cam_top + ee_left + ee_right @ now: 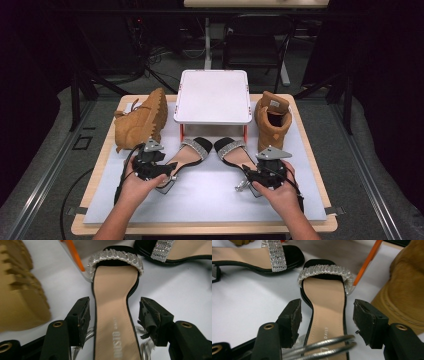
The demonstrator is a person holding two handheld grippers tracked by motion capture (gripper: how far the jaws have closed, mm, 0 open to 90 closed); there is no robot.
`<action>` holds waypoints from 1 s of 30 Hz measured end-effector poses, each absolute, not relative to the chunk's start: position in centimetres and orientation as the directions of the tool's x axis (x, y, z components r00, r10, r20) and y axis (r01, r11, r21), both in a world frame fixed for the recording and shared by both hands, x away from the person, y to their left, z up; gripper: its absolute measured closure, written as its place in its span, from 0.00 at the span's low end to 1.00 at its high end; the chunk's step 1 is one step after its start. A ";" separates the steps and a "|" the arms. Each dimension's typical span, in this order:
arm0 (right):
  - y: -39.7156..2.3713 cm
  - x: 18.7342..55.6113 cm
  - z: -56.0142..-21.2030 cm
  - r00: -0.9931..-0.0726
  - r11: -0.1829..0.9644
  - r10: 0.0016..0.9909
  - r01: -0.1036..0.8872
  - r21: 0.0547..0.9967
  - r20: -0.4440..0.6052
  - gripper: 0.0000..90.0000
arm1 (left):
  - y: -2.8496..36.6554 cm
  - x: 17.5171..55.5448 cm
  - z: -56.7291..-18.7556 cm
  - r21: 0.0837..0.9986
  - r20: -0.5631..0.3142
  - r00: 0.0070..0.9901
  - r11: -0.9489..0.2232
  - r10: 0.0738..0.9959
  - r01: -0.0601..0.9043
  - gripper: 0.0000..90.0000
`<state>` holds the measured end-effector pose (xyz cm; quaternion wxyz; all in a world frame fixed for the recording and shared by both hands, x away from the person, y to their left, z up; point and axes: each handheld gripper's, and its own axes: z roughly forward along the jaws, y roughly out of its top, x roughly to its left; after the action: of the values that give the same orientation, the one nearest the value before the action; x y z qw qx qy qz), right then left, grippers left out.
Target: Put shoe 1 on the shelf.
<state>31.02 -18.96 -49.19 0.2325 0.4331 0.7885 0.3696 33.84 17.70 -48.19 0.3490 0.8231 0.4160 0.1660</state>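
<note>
In front of the white square-topped stand [212,97], both hands reach forward, each tool [150,167] [267,172] with jaws wide astride a black beige-lined rhinestone-strap sandal [187,156] [234,151], pads clear.

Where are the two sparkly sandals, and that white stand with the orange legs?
left sandal [113,302], left gripper view, on its tan insole.
right sandal [325,300], right gripper view, on its tan insole.
white stand [212,95], high view, on its flat top.

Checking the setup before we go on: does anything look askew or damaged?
Yes. The left tan boot lies tipped on its side, sole up, while the right tan boot stands upright. The left gripper has a torn, frayed pad.
</note>
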 end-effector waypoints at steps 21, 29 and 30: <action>-25.2 26.2 -50.6 -0.525 0.353 0.851 0.539 0.765 -0.022 0.46 | 24.1 28.8 -50.8 0.714 -0.080 0.597 -0.372 0.798 0.593 0.45; -25.1 26.0 -52.5 -0.585 0.386 0.811 0.570 0.726 0.028 0.46 | 24.0 28.3 -52.4 0.691 -0.080 0.630 -0.412 0.772 0.594 0.43; -25.1 26.0 -52.5 -0.588 0.379 0.808 0.569 0.730 0.039 0.46 | 23.9 28.2 -52.9 0.682 -0.090 0.633 -0.415 0.769 0.602 0.43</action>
<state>26.00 -25.07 -52.52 0.1648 0.4230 0.8138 0.3628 28.25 23.93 -52.90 0.3507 0.8328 0.4114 0.1193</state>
